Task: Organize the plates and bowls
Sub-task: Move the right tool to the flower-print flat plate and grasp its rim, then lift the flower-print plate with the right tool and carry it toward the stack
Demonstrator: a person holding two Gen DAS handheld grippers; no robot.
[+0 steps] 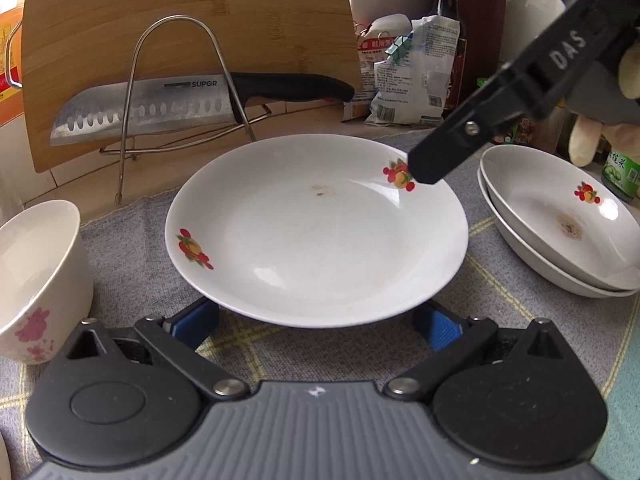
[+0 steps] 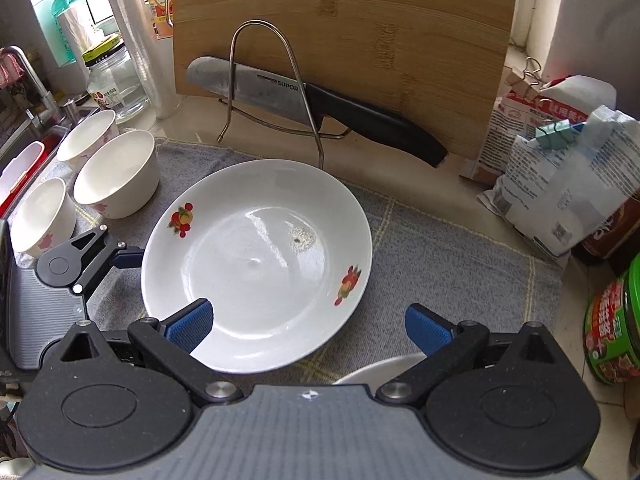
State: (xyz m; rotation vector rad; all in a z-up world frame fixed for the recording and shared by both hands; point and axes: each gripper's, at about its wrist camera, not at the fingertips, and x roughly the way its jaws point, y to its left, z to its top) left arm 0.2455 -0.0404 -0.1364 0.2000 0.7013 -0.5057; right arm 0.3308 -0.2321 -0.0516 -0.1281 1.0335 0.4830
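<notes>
A white plate with fruit prints (image 1: 316, 232) lies on the grey cloth; it also shows in the right wrist view (image 2: 256, 256). My left gripper (image 1: 316, 326) is open, its blue fingers under the plate's near rim on either side. My right gripper (image 2: 308, 328) is open; its left finger is over the plate's near rim, its right finger beside the plate. The right gripper's finger (image 1: 432, 164) reaches over the plate's far right edge in the left wrist view. Two stacked plates (image 1: 560, 224) lie to the right. White bowls with pink flowers (image 2: 116, 172) stand to the left.
A wire rack (image 2: 276, 92) with a knife (image 2: 320, 104) stands against a bamboo cutting board (image 2: 340, 40) behind the plate. Flour bags (image 2: 560, 184), bottles and a green tin (image 2: 616, 328) crowd the right. A glass jar (image 2: 114, 80) and the sink are at the left.
</notes>
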